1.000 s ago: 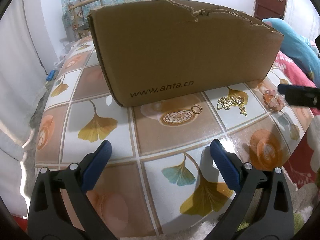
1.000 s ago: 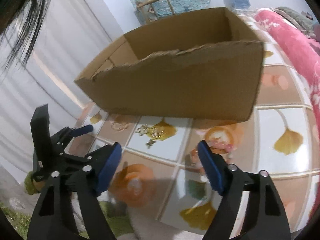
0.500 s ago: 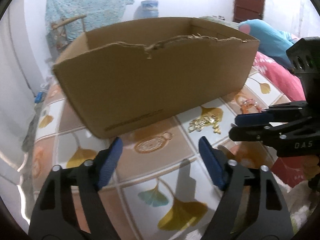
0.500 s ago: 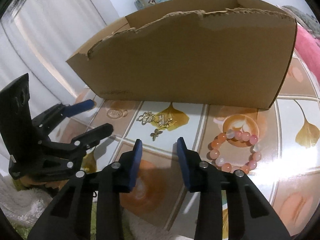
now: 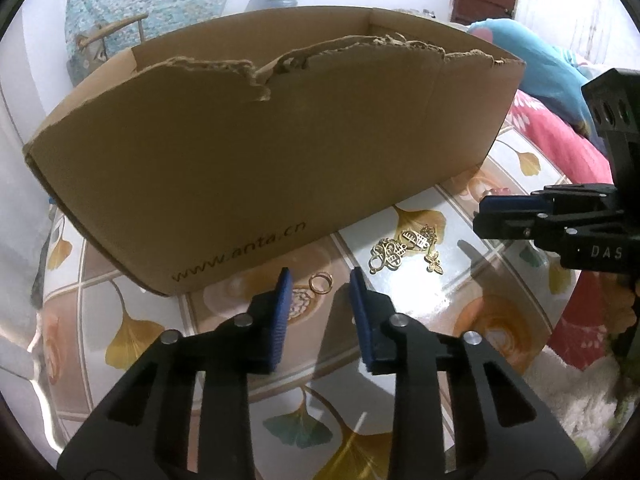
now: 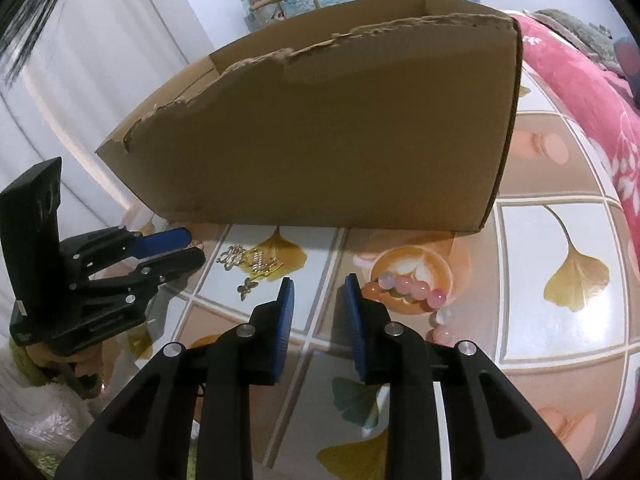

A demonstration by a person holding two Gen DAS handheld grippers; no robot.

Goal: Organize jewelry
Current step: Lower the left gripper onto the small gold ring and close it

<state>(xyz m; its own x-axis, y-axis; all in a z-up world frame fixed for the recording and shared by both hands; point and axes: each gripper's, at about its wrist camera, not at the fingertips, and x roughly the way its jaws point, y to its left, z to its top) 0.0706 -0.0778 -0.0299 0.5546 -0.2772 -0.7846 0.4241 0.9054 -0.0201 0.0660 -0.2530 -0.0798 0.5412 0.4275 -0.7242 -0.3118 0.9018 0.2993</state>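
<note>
A small gold ring (image 5: 321, 283) lies on the tiled table (image 5: 472, 292) in front of a torn cardboard box (image 5: 280, 152). My left gripper (image 5: 320, 280) hovers over it with its jaws closing; the ring shows in the gap and the pads do not touch it. Gold charms (image 5: 404, 250) lie to its right. In the right wrist view, a pink bead bracelet (image 6: 408, 292) sits just right of my right gripper (image 6: 319, 284), whose jaws are closing on nothing. The left gripper (image 6: 194, 246) is at the left there, beside the charms (image 6: 250, 262) and the box (image 6: 340, 140).
My right gripper (image 5: 480, 216) reaches in from the right in the left wrist view. A pink-red blanket (image 6: 580, 92) borders the table on the right. A white fluffy rug (image 5: 580, 400) lies below the table's near edge. A chair draped in teal cloth (image 5: 120, 32) stands behind the box.
Both grippers' jaws have narrowed from wide open. The left gripper has come closer to the ring, which now shows between its tips. The right gripper has sunk toward the table beside the bracelet.
</note>
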